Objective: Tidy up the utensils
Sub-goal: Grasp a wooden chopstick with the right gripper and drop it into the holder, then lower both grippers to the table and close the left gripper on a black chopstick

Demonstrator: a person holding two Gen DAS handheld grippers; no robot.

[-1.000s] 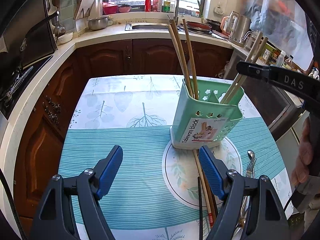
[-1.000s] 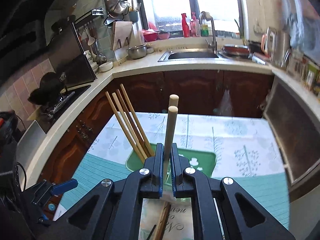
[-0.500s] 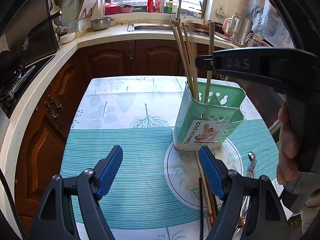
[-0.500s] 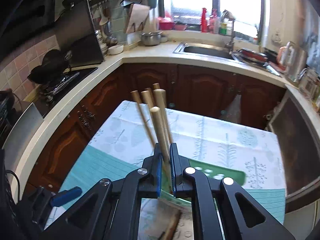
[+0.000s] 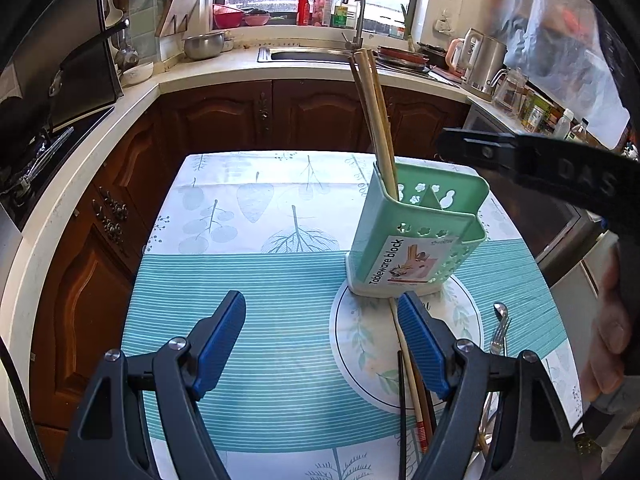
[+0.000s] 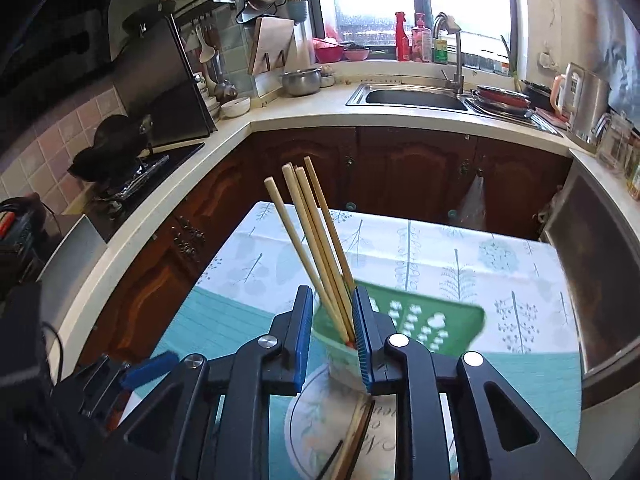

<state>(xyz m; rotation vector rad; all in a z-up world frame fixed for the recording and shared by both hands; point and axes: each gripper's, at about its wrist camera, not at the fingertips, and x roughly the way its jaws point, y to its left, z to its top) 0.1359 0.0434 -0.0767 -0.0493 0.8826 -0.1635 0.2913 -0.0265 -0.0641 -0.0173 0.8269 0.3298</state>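
Observation:
A green utensil holder (image 5: 416, 236) stands on a round placemat (image 5: 360, 340) on the table. Several wooden chopsticks (image 5: 374, 120) lean in its left compartment; they also show in the right wrist view (image 6: 316, 240). My right gripper (image 6: 332, 336) is open and empty just above the holder (image 6: 420, 316); it shows at the right of the left wrist view (image 5: 532, 160). My left gripper (image 5: 322, 344) is open and empty, low over the table in front of the holder. More chopsticks (image 5: 412, 384) and a fork and spoon (image 5: 498, 332) lie on the placemat near its right finger.
The table wears a teal striped cloth (image 5: 260, 280) with leaf prints. Brown cabinets (image 5: 312, 116) and a white counter with a sink (image 5: 304, 54) wrap around behind. A stove (image 6: 132, 168) is at the left, a kettle (image 5: 486, 60) at the right.
My right gripper has opened and let go of the two chopsticks, which now stand in the holder with the others. It has drawn back to the right. My left gripper has stayed put.

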